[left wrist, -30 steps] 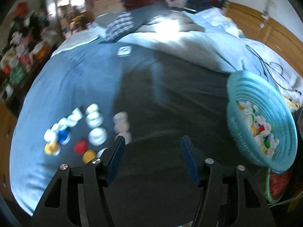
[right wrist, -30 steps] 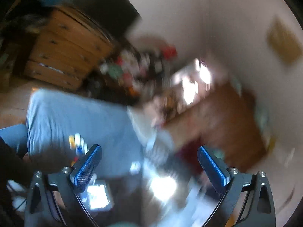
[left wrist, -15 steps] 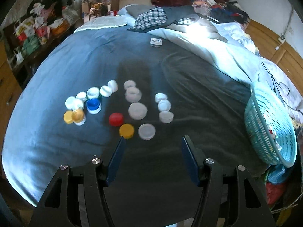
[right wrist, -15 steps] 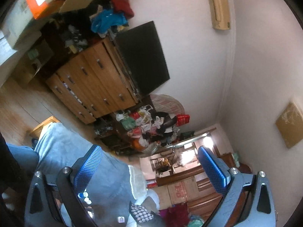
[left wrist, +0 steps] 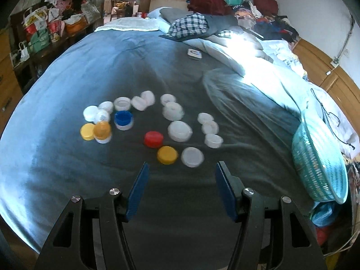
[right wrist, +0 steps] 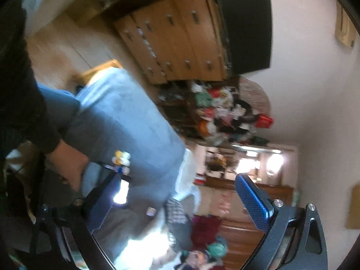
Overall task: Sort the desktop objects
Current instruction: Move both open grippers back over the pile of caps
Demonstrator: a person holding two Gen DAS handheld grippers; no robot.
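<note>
My left gripper (left wrist: 182,171) is spread wide and empty above the bed (left wrist: 67,78), just short of the scattered bottle caps (left wrist: 153,123); a yellow cap (left wrist: 167,154) and a white cap (left wrist: 192,156) lie nearest its tips. The teal basket (left wrist: 319,168) sits tilted at the bed's right edge. My right gripper (right wrist: 180,186) is spread too, holding nothing, aimed across the room.

The right gripper (right wrist: 180,193) hangs in the air with its blue pads (right wrist: 253,199) wide apart and nothing between them. Beyond lie the blue bed (right wrist: 126,121), a few caps (right wrist: 121,158), a dresser (right wrist: 177,38) and a dark screen (right wrist: 247,31).
</note>
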